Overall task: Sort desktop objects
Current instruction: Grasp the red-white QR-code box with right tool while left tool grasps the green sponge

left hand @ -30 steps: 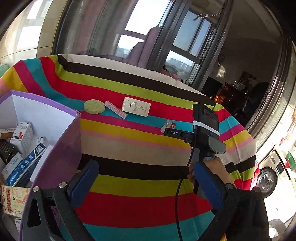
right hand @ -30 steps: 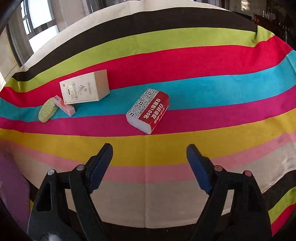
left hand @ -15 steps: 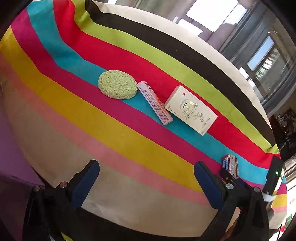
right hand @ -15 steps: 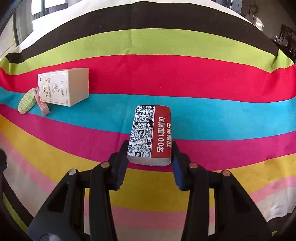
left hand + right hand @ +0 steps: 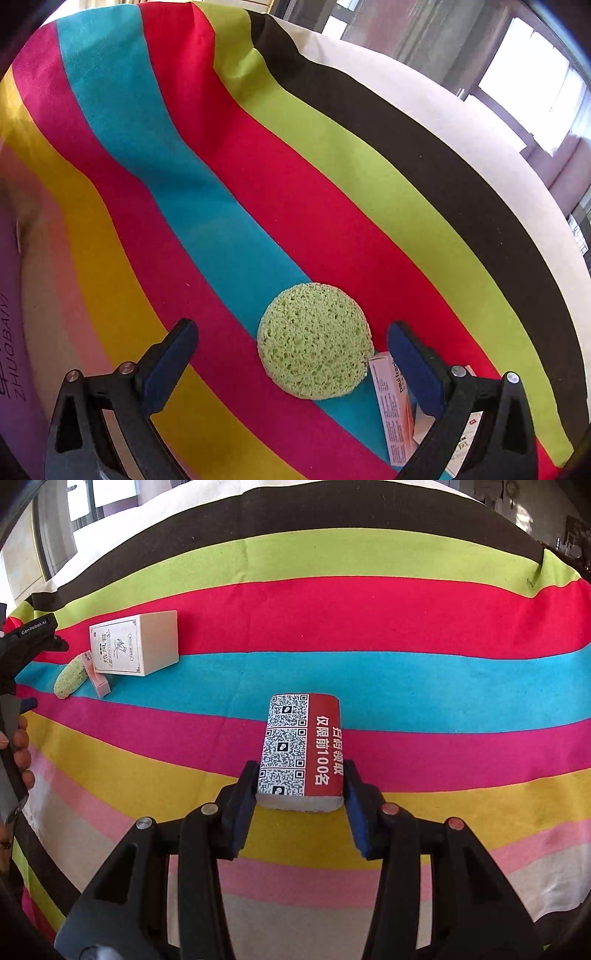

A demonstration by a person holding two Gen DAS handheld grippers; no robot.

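Vs half a second ago: right gripper (image 5: 300, 797) has the same pinch on the red tissue pack (image 5: 301, 749), near end clamped between both blue pads, pack slightly further from the camera in frame, otherwise unchanged. Left gripper (image 5: 291, 354) has closed in a lot on the green round sponge (image 5: 314, 339); a second ago it looked at the purple box and the whole table, now the sponge fills the gap between its wide-spread fingers, nothing gripped.

Orientation: tissue pack long axis runs straight out along the right gripper's fingers, QR-code side up, far end over the magenta stripe near the edge of the cyan one. Sponge lies flat across the cyan and magenta stripes of the striped tablecloth (image 5: 332, 206). Pink slim carton (image 5: 391, 410) touches the sponge's right edge, long axis roughly along the left gripper's right finger, partly hidden behind it. White box (image 5: 135, 646) lies just beyond the carton in the right wrist view, printed face up.

Room: cloth left of and beyond the sponge is bare out to the table edge. Purple box wall (image 5: 11, 332) sits at the far left, well apart from the sponge. Around the tissue pack, bare cloth on every side.
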